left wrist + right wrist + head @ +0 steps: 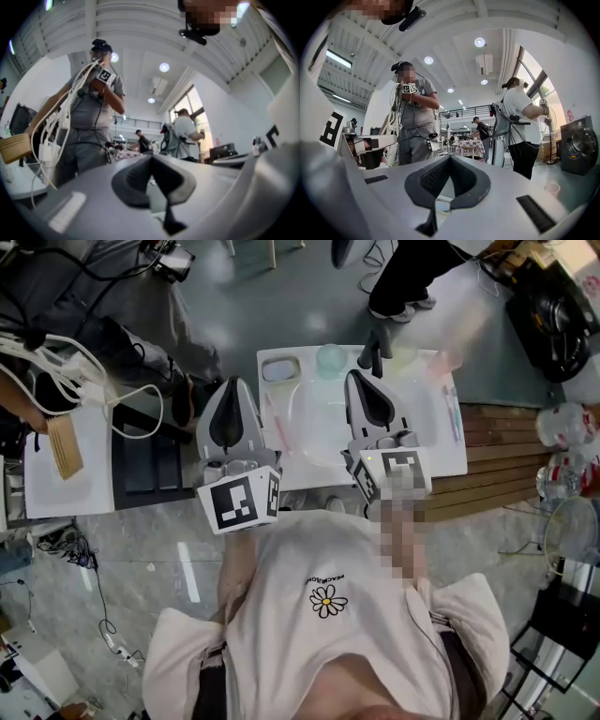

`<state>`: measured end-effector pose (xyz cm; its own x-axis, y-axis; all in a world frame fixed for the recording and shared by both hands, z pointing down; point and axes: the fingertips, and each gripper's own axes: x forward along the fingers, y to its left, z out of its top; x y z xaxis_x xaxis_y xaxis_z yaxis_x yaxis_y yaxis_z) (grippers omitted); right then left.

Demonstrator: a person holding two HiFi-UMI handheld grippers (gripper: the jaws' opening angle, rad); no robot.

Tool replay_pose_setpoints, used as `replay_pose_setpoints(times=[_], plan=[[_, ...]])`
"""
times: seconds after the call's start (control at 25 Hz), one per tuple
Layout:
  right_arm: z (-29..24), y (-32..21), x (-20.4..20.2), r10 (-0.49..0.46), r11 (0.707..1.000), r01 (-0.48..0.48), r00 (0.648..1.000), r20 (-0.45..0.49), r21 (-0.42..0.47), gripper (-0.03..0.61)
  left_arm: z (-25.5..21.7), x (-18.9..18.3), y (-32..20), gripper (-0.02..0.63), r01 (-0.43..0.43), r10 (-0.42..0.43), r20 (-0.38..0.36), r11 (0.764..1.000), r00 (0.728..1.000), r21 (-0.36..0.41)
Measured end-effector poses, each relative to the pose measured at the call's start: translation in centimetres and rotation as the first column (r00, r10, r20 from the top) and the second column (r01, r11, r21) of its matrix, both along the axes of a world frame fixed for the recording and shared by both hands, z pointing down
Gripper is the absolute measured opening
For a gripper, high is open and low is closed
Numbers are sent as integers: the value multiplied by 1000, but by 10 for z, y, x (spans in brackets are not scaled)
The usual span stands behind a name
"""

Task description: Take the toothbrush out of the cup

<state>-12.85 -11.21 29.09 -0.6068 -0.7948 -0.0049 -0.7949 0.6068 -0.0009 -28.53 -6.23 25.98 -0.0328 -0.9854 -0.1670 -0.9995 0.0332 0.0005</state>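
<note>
The left gripper (pixel 230 382) and the right gripper (pixel 354 375) are held side by side, up in the air, over the near edge of the white desk (pixel 441 451). They do not touch the desk or anything on it.

In the left gripper view, the left gripper (pixel 151 157) has its two jaws pressed together at the tip. There is nothing between them. In the right gripper view, the right gripper (pixel 449 157) looks the same: its jaws are clenched tight and it holds nothing. Both point out across the room, not down at the desk.

A pale green cup (pixel 330 360) stands at the far edge of the desk, near the middle of that edge. It is too blurry to tell what is inside it. A small dish (pixel 281 369) sits just beside the cup, in the far left corner.

A long, thin toothbrush (pixel 453 413) lies flat along the right edge of the desk. It is well apart from the cup and from both grippers. A thin pink stick (pixel 272 420) lies near the left edge, and it is too blurry to tell what it is.

A person in dark trousers (pixel 408 273) stands just past the far edge of the desk.
</note>
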Motion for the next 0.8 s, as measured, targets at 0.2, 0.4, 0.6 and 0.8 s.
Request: replay_pose_setpoints(times=[0.2,0.4,0.6,0.8], plan=[[4,-2,0,0,1000,0,1000,1,-13,-2,3,-2,-1,8,5,-5,-2,1000,1000,-6],[6,-1,2,3,1000,-3,1000,4,-24,-2,4,-3,1,8,6,-6,-3,1000,1000,-8],[4,0,1,4,1000,-4,1000,0,-17,-2,3,-4,1,8,7,-7,-5,1000,1000,-6],[2,-1,-2,5,1000,-5,1000,-9,-14,-2,1,-6,1,8,3,-3,-7,1000,1000,-4]])
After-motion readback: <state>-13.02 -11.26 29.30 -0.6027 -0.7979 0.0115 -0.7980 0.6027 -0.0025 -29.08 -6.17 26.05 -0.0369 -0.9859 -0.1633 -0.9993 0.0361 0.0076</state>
